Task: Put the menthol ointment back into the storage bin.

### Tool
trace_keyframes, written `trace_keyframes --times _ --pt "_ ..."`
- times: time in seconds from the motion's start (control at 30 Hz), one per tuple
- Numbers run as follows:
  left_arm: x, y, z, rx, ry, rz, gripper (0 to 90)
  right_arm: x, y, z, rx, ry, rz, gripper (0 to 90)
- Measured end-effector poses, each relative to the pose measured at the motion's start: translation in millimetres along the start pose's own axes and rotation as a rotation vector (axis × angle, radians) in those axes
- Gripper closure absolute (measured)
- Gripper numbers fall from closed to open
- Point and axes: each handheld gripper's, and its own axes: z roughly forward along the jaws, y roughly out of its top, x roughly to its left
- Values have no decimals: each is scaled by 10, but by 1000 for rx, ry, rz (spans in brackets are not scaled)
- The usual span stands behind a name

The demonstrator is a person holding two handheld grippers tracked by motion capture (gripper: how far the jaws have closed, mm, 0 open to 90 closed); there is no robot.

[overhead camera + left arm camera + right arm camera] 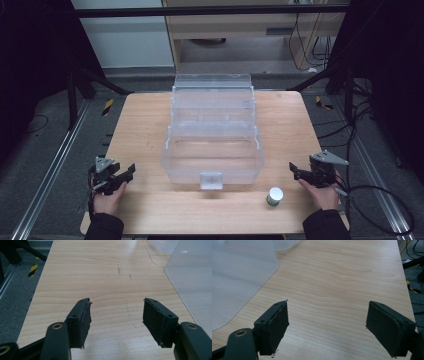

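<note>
Left hand-held gripper (116,311) and right hand-held gripper (327,315) both wide apart, empty, above the table (145,125).

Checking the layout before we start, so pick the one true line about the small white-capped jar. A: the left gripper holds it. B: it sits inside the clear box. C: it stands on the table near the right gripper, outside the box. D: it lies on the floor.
C: the jar stands upright on the table, in front of the clear box, apart from the open right gripper.
</note>
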Motion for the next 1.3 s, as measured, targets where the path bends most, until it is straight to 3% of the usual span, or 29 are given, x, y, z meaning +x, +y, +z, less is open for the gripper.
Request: trace_keyframes --times 0.07,0.2,0.3,0.47,0.5,0.67,0.97,1.07,1.3 --pt "-5 0 12 8 2 3 386 9 17 -58 -5 15 11 186" --pt "4 -1 6 18 2 -10 375 40 84 -157 -20 42 -10 213" --pt "6 12 9 18 3 -5 376 61 151 -226 -7 88 -39 230" --pt "7 24 8 15 2 -3 365 115 246 -313 -4 118 -78 234" --pt "7 21 8 19 4 1 362 157 300 -353 0 137 -106 231" --pt "16 18 5 15 -1 0 355 214 385 -390 19 169 -134 222" --pt "-10 11 37 36 -5 29 355 216 564 -417 77 215 -208 237" --pt "-15 9 44 42 -7 34 355 241 630 -447 113 229 -256 238" --pt "-15 6 51 50 -8 40 354 311 762 -504 178 297 -329 232"
